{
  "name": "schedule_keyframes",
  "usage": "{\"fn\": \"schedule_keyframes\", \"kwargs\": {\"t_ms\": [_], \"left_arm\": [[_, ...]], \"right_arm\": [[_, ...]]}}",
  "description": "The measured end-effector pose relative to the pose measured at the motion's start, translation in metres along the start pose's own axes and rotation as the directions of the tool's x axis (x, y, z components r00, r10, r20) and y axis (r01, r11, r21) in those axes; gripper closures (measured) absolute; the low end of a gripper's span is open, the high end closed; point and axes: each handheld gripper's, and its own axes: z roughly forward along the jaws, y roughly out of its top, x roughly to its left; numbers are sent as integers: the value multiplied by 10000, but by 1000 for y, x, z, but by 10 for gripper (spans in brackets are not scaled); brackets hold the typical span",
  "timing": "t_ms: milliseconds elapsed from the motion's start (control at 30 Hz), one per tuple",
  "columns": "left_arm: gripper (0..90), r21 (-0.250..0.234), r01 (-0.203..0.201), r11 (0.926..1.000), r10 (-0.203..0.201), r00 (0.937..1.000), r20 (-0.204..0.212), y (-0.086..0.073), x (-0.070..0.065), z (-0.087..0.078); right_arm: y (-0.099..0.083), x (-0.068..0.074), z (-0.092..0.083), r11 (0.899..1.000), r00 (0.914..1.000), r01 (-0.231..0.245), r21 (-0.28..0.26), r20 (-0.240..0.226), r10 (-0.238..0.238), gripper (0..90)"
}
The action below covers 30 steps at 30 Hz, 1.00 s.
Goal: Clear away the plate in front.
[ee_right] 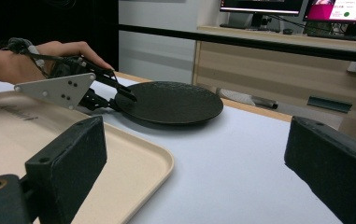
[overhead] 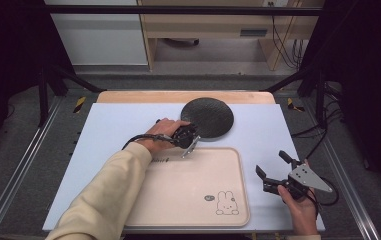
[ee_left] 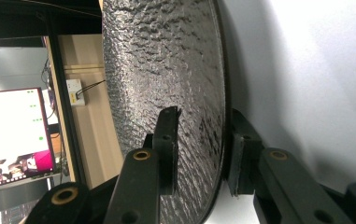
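Beige tray lies just beside the black plate; left gripper pinches its rim narrowly, right gripper gapes wide; a shallow bite could slip.

Black plate rough, pebbled, slight sheen; beige tray smooth matt plastic; table smooth matt pale sheet with wood edge; gripper jaws matt black.

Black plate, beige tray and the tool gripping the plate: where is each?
black plate (overhead: 209,116), high view, textured top.
beige tray (overhead: 198,175), high view, bare floor.
left gripper (overhead: 192,140), high view, at the plate's rim.
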Motion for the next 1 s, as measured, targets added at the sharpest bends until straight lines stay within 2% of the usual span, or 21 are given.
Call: {"fn": "schedule_keyframes", "kwargs": {"t_ms": [233,367,1000], "left_arm": [[715,-22,9,10000,-9,10000,59,1,0,2],[777,7,-34,10000,33,9998,208,1,-1,2],[805,139,44,9999,-45,10000,79,4,2,-1]], "right_arm": [[0,-1,0,10000,10000,-20,-4,16,20,62],[0,0,0,10000,10000,-26,-6,9,26,63],[0,-1,0,10000,10000,-63,12,66,63,64]]}}
